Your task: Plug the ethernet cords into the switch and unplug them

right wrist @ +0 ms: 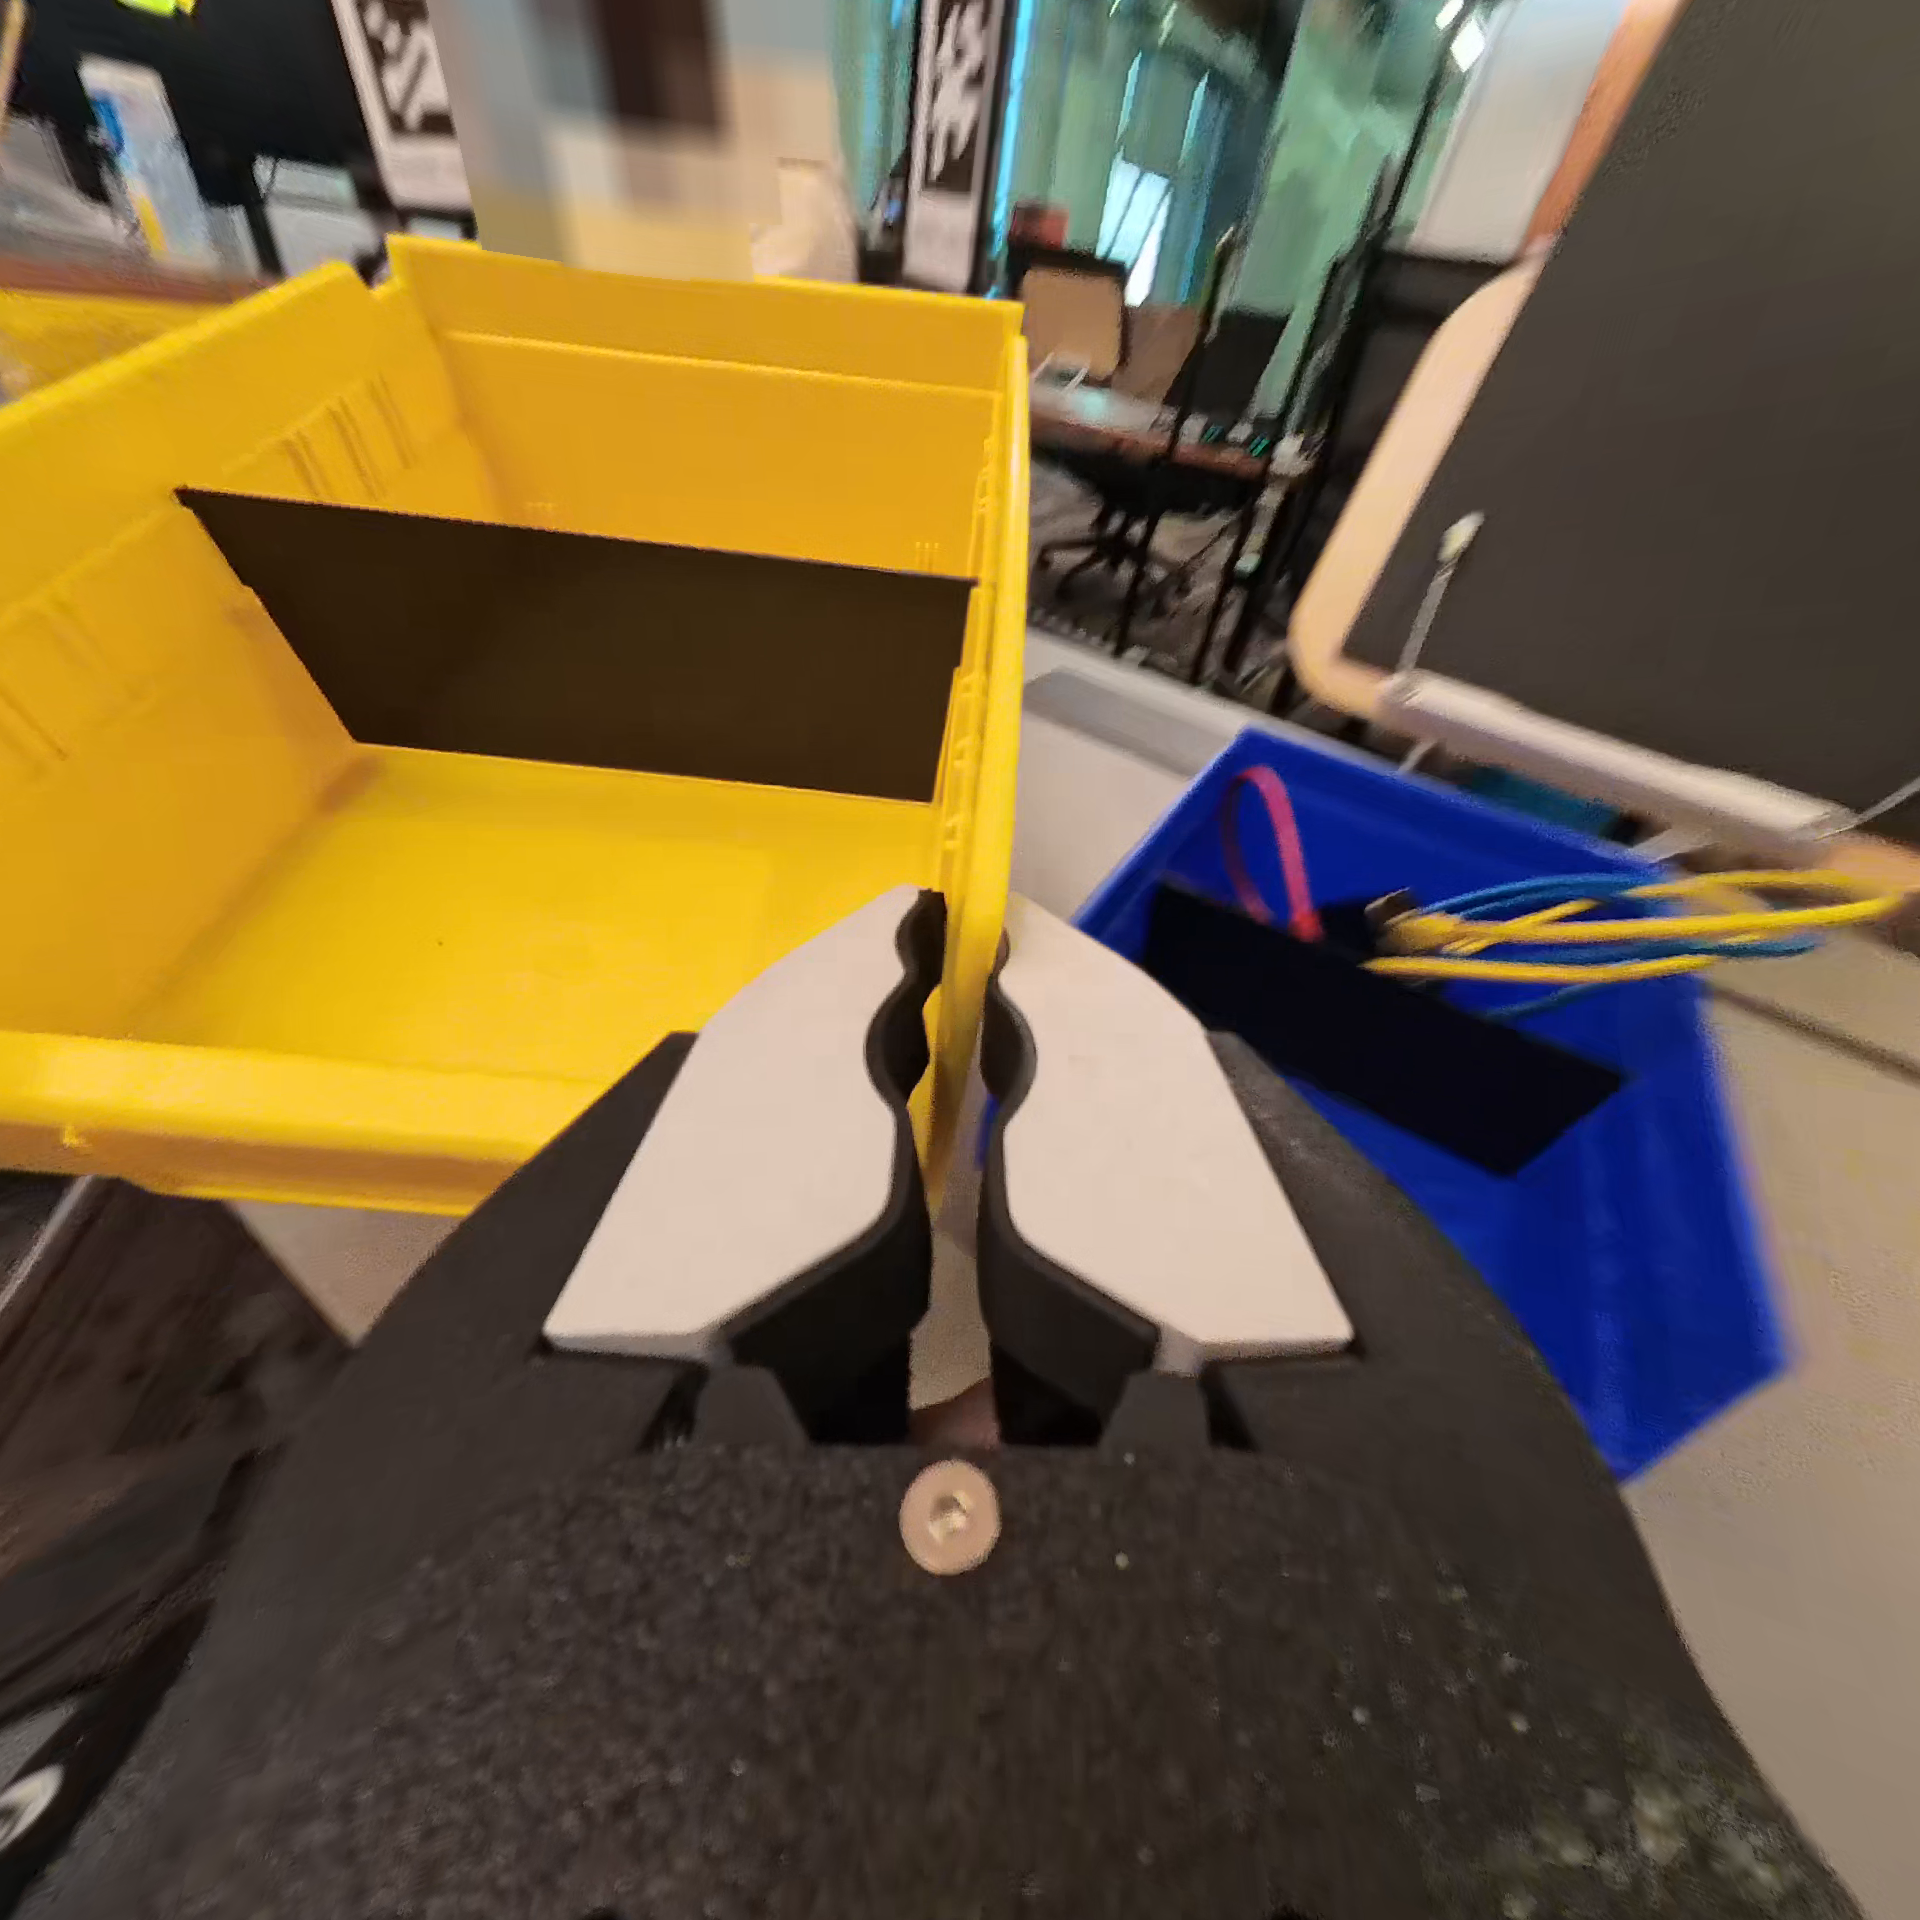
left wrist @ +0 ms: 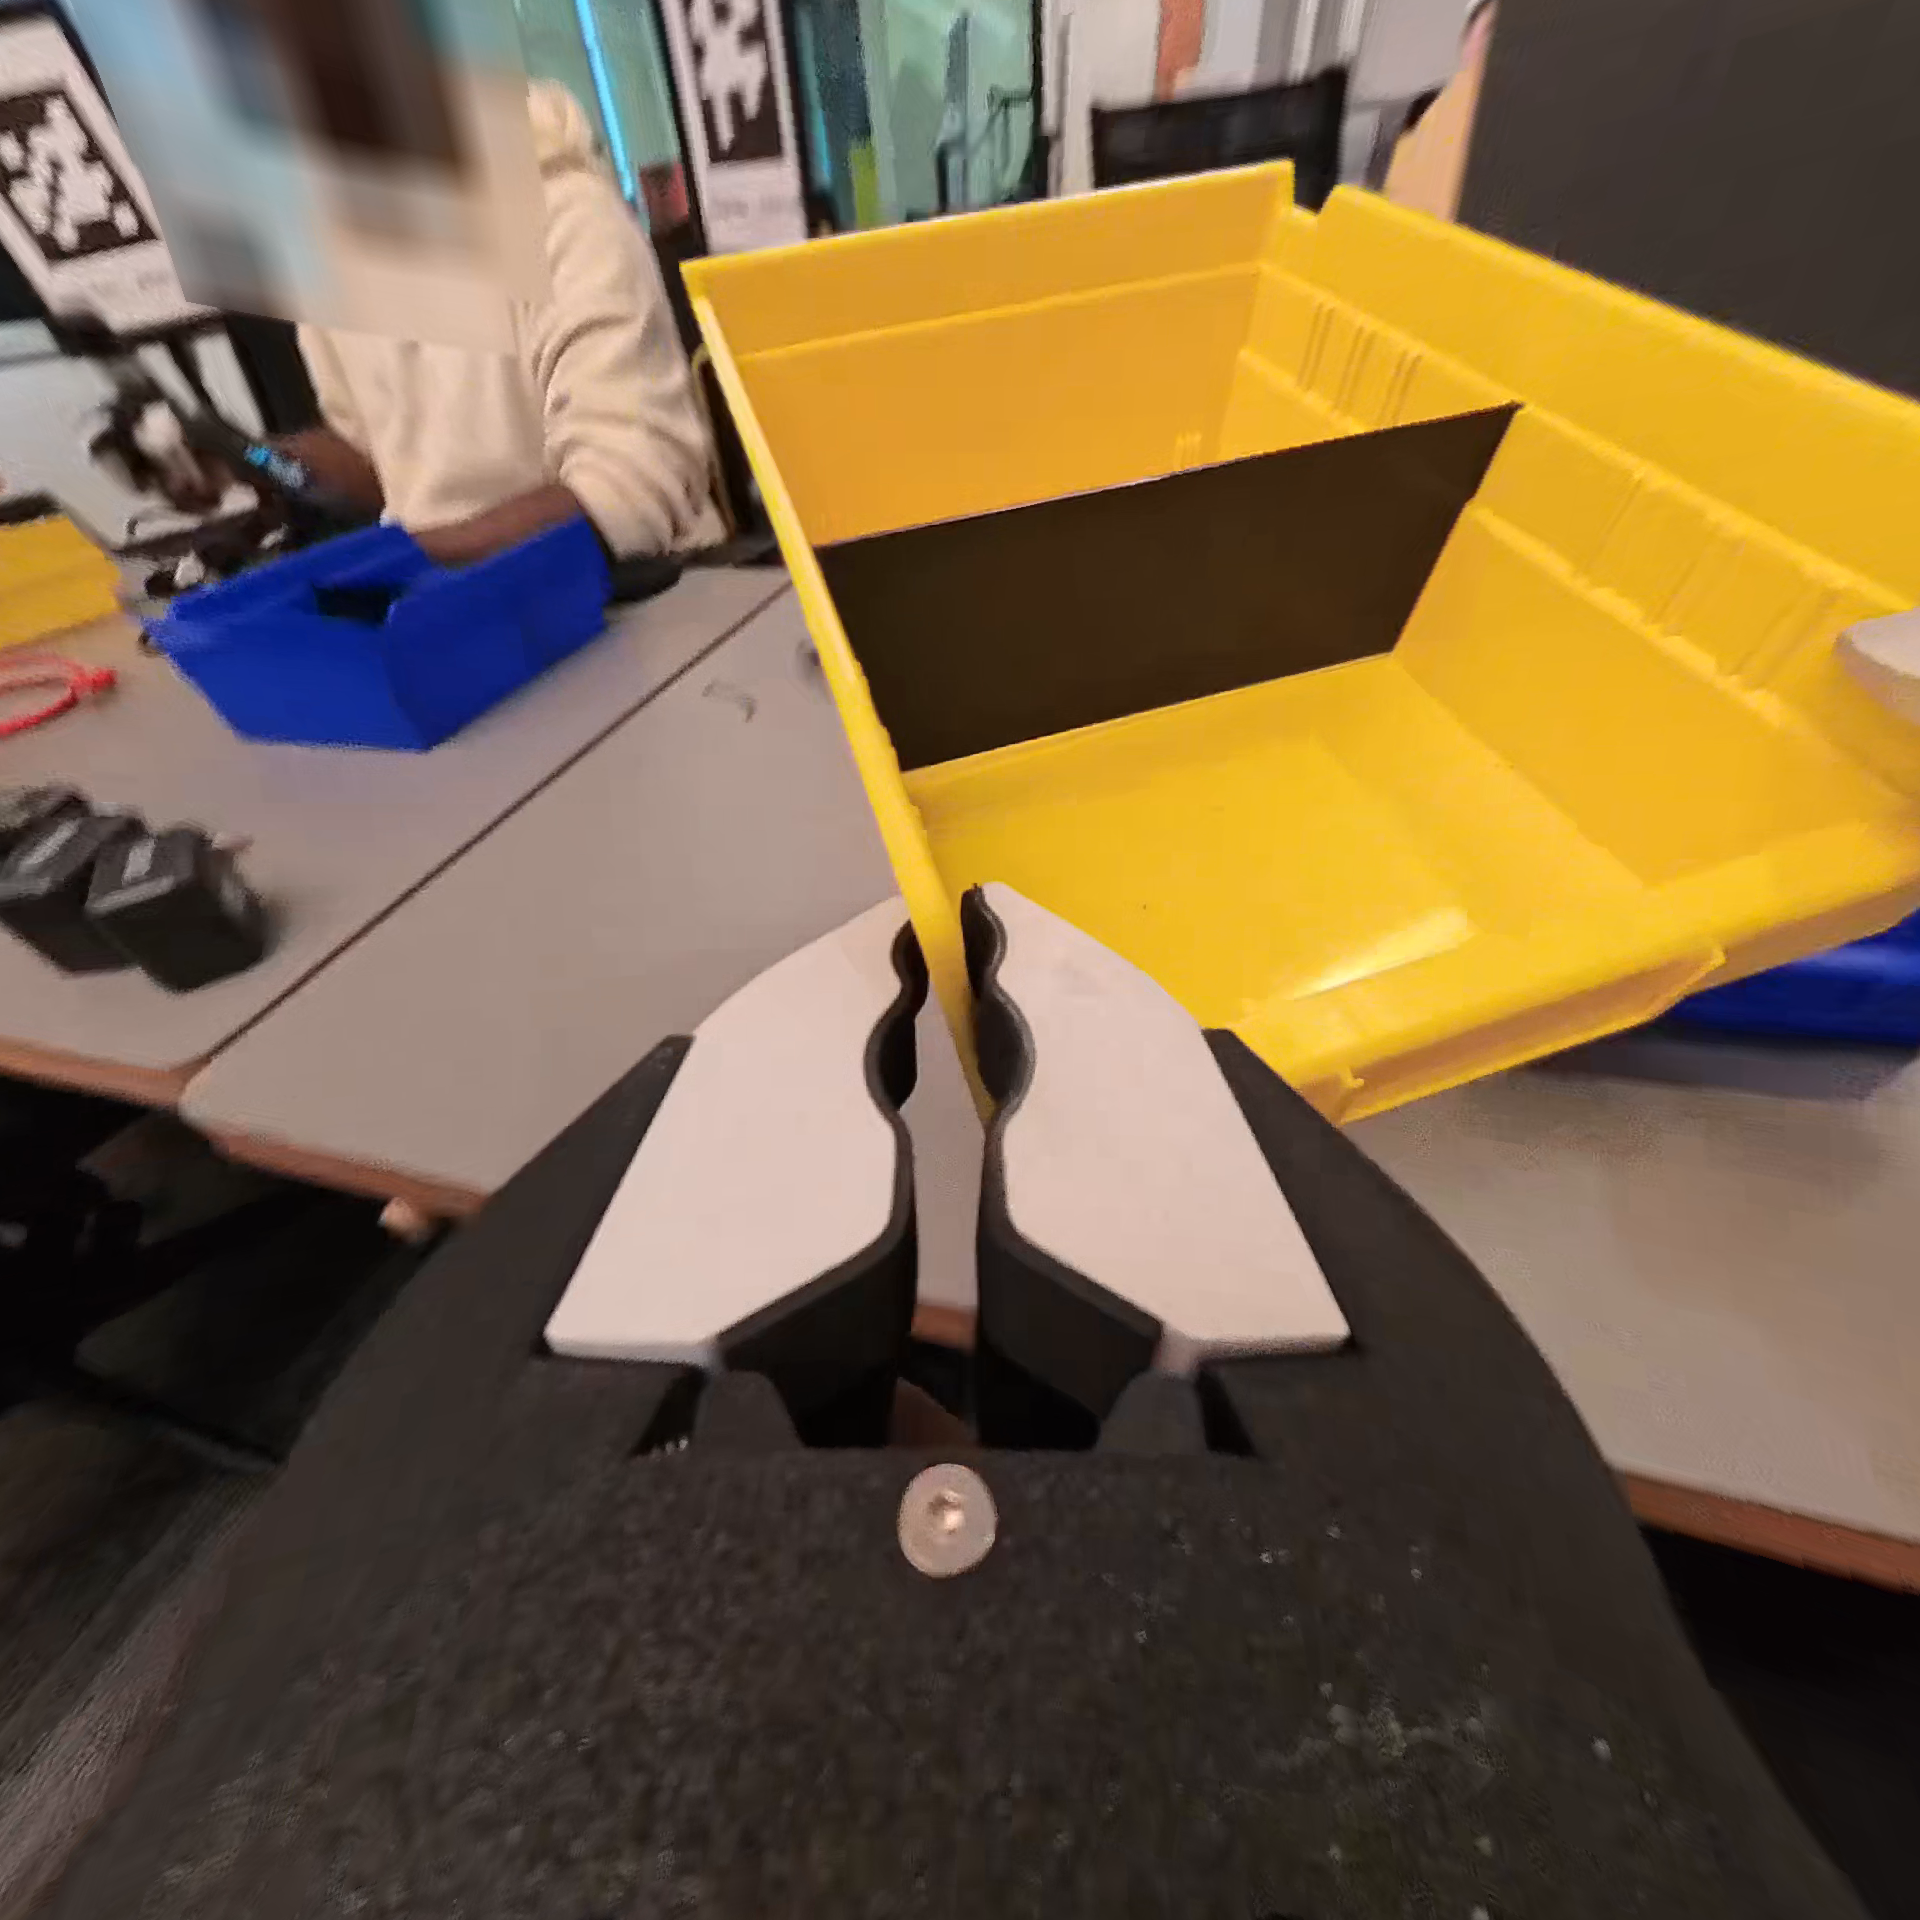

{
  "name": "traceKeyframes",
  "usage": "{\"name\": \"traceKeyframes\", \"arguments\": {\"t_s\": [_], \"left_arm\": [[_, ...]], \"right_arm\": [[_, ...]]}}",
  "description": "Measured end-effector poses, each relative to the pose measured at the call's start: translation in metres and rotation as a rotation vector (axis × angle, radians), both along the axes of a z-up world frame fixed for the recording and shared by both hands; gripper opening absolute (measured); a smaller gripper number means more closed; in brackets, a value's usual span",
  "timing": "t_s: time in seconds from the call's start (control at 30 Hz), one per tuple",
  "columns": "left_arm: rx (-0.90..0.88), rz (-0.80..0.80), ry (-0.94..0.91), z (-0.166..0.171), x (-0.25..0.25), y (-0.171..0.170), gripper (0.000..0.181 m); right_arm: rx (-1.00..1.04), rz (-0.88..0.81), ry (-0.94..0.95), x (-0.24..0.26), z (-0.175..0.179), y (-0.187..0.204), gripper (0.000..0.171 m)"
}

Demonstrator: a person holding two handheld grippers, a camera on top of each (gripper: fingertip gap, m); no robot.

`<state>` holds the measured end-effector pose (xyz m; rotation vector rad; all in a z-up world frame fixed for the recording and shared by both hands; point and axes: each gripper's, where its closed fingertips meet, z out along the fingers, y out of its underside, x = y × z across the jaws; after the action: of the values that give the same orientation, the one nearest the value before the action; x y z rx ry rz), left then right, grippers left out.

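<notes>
While both views blur toward their margins, we can read the grips plainly. Our left gripper (left wrist: 943,914) is clamped narrow on the left side wall of the yellow bin (left wrist: 1299,831), one finger inside the wall, one outside; our right gripper (right wrist: 961,920) pinches the opposite side wall (right wrist: 982,727) the same way. We see the bin tilted, its near lip clear of the grey table (left wrist: 582,935) in the left view. A black divider (left wrist: 1143,582) stands across the bin from wall to wall; the compartments we can see hold nothing. Just right of the bin sits a blue bin (right wrist: 1621,1247) with its own dark divider, and the ethernet cords (right wrist: 1621,920), yellow and blue with a pink loop beside them, spill over its far edge. We cannot make out a switch. To the left, open tabletop runs to a second blue bin (left wrist: 416,644), where a person's sleeve (left wrist: 540,416) reaches in, and black blocks (left wrist: 156,904) sit near the table edge.
</notes>
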<state>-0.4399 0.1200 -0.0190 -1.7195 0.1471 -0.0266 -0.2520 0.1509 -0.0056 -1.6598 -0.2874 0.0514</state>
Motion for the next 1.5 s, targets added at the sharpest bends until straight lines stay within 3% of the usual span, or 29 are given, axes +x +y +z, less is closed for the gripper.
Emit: {"name": "traceKeyframes", "arguments": {"t_s": [0.2,0.37,0.53,0.7,0.83,0.93,1.03,1.17,1.3,1.4,1.5], "left_arm": [[0.117,-0.214,-0.038,0.077,0.118,0.022,0.006],[0.149,-0.405,-0.038,0.106,0.260,0.035,0.006],[0.046,-0.554,-0.014,0.069,0.408,0.031,0.006],[-0.145,-0.620,0.047,-0.023,0.503,0.021,0.006],[-0.259,-0.619,0.091,-0.085,0.523,0.029,0.006],[-0.233,-0.622,0.119,-0.098,0.528,0.034,0.007],[-0.294,-0.651,0.114,-0.110,0.535,0.041,0.009],[-0.311,-0.690,0.110,-0.111,0.538,0.045,0.011],[-0.344,-0.805,0.115,-0.108,0.539,0.029,0.028],[-0.323,-0.907,0.062,-0.085,0.518,0.008,0.032],[-0.290,-1.004,-0.074,-0.048,0.465,-0.008,0.035]], "right_arm": [[0.183,-0.224,-0.003,0.116,0.093,-0.022,0.004],[0.214,-0.442,0.025,0.253,0.122,-0.045,0.004],[0.078,-0.640,0.049,0.395,0.085,-0.072,0.005],[-0.142,-0.679,0.107,0.492,-0.016,-0.085,0.005],[-0.239,-0.661,0.129,0.512,-0.088,-0.081,0.004],[-0.276,-0.704,0.059,0.520,-0.101,-0.074,0.007],[-0.367,-0.728,0.175,0.526,-0.125,-0.067,0.008],[-0.351,-0.723,0.168,0.529,-0.124,-0.063,0.007],[-0.350,-0.745,0.217,0.528,-0.125,-0.065,0.008],[-0.345,-0.729,0.246,0.524,-0.119,-0.068,0.016],[-0.271,-0.814,0.182,0.528,-0.091,-0.085,0.022]]}}
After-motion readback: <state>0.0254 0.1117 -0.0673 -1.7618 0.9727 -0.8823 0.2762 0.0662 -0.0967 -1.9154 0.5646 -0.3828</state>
